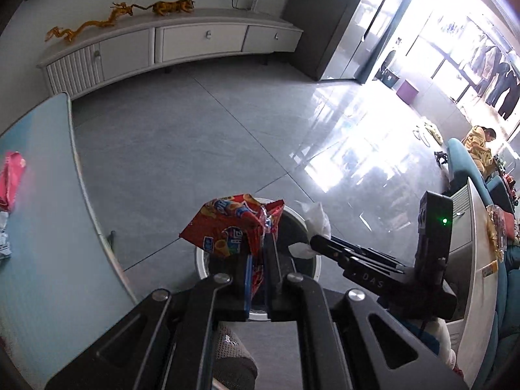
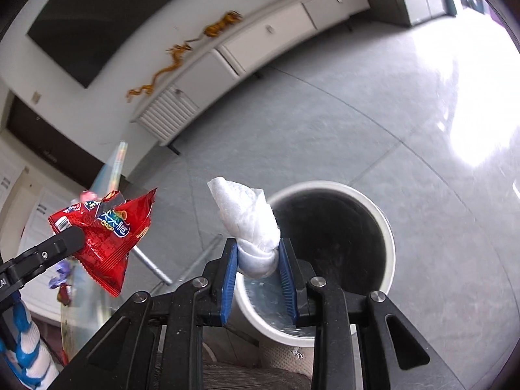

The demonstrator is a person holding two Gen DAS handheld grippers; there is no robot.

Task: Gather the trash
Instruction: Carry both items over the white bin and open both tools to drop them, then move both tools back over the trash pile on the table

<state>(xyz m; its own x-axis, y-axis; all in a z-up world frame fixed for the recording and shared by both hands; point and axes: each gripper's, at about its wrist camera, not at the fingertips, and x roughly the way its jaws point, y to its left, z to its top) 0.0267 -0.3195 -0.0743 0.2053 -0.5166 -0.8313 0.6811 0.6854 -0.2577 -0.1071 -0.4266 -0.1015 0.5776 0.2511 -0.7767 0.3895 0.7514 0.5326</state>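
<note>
The left claw points forward and down over the white bin, clamped on a crumpled red snack bag. The right claw beside it pinches a twisted white tissue above the rim. The bin's bottom is dark, unreadable.

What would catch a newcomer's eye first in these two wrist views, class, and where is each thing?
Brightest is the red snack bag, pinched in the left gripper over the white trash bin on the grey floor. Beside it, the right gripper clamps a crumpled white tissue above the bin's near rim. Behind, golden dragon figures lie on the long white cabinet.
</note>
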